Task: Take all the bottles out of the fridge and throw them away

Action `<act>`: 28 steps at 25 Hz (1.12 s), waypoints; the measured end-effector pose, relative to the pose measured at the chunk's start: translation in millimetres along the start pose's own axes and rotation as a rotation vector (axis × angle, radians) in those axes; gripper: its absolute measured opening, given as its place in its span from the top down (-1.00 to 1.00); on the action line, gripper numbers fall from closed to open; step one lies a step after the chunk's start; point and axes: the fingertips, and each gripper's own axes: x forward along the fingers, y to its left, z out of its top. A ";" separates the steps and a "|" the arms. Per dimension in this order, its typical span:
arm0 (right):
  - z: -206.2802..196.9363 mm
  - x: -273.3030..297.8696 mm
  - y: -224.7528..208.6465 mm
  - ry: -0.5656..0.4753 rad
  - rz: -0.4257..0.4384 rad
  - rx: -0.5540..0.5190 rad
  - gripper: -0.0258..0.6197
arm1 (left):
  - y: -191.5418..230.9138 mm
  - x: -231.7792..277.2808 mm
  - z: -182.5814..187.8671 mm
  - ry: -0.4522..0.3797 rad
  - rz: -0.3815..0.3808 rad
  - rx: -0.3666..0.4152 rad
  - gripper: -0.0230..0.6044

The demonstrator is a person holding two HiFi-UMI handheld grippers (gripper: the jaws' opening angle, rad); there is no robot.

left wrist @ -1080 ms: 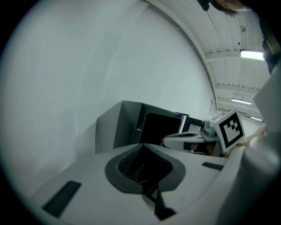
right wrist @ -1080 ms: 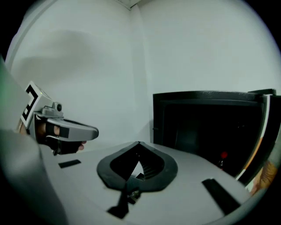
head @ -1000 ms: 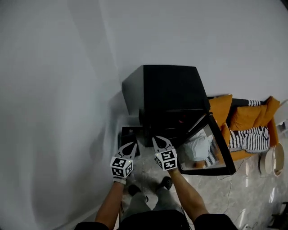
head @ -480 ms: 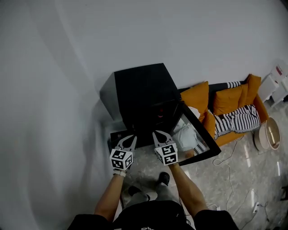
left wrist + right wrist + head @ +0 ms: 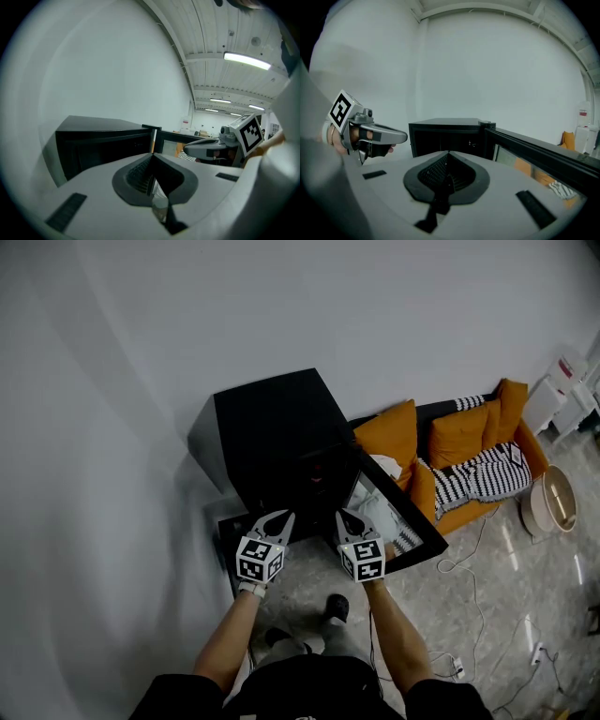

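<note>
Wall [image 5: 141, 334] behind fridge [image 5: 272, 423], orange sofa [image 5: 459, 437] beside

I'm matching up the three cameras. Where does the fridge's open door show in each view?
Head view: door just right of centre, swung open, glass facing up.
Left gripper view: door near centre, a narrow dark frame with glass.
Right gripper view: door at right, its frame running to the picture's edge.
Shared landmark: the black fridge body, left of the door in all three.
</note>
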 end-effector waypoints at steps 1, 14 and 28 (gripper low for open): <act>-2.3 0.3 -3.9 0.001 -0.005 0.004 0.90 | -0.5 4.2 -0.8 0.003 -0.005 0.003 0.92; -17.7 9.7 -29.1 0.025 -0.034 0.048 0.90 | 2.1 39.1 -10.8 0.045 -0.040 0.011 0.92; -49.5 47.7 -49.2 0.032 -0.030 0.083 0.90 | 32.7 120.2 -53.8 0.067 -0.023 0.012 0.93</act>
